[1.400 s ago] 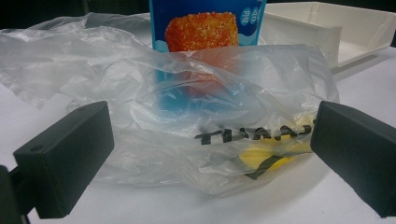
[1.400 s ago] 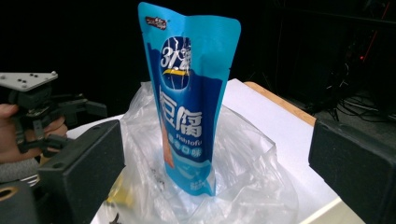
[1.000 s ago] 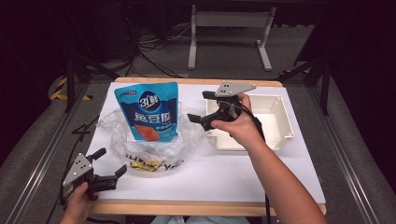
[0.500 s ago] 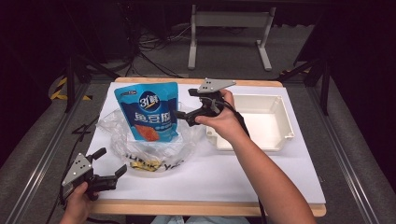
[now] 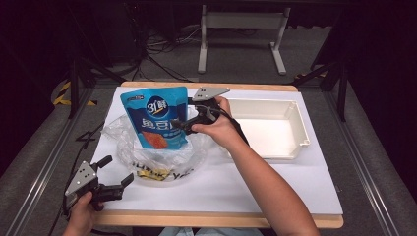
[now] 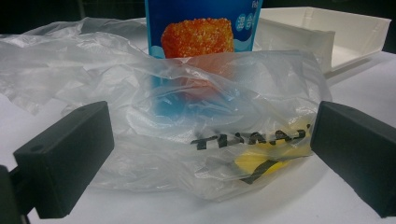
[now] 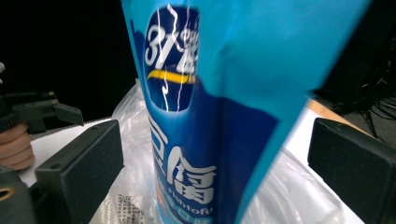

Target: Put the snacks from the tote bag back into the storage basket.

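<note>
The right gripper, jaws spread, flanked the blue pouch without clamping. The left gripper, jaws released, sat near the pouch's bag.

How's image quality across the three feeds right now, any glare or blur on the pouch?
High view: table brightly lit, surroundings dark, blue pouch readable. Left gripper view: clear plastic bag sharp, soft sheen, white tray slightly soft. Right gripper view: pouch too close, blurred, with thin glare streaks across its logo; background black.
</note>
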### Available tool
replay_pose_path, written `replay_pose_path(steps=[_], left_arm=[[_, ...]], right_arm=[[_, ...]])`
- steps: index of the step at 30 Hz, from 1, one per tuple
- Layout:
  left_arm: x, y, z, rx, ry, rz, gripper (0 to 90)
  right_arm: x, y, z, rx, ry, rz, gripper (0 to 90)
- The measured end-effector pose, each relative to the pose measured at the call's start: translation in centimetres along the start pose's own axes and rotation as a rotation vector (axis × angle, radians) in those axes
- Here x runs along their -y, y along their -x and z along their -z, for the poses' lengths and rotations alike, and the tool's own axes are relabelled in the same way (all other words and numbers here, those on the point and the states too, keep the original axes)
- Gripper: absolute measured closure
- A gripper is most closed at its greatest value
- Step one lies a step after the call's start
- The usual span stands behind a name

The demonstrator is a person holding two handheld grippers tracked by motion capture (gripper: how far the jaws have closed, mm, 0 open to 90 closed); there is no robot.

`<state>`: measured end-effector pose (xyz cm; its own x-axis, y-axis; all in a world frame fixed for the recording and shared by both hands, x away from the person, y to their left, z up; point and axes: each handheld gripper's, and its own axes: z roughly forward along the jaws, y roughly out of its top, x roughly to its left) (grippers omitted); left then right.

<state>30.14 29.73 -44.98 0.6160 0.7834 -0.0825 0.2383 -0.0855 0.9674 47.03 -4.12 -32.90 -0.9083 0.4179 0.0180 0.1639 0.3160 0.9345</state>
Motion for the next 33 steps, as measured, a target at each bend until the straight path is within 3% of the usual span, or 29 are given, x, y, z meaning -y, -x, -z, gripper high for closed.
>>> replay_pose_path(steps=[11,28,33], left_arm=[[-0.1,0.0,0.1,0.006,-0.01,-0.005,0.2],[-0.1,0.0,0.1,0.007,-0.009,-0.006,0.1],[-0.1,0.0,0.1,0.008,0.002,-0.003,0.2]], right_arm=[[2.0,-0.5,-3.3,-0.031,-0.033,-0.012,5.2],[4.0,-1.0,-5.6,-0.036,0.031,-0.006,6.4],[4.9,-0.8,-6.2,-0.036,0.03,0.008,11.0]])
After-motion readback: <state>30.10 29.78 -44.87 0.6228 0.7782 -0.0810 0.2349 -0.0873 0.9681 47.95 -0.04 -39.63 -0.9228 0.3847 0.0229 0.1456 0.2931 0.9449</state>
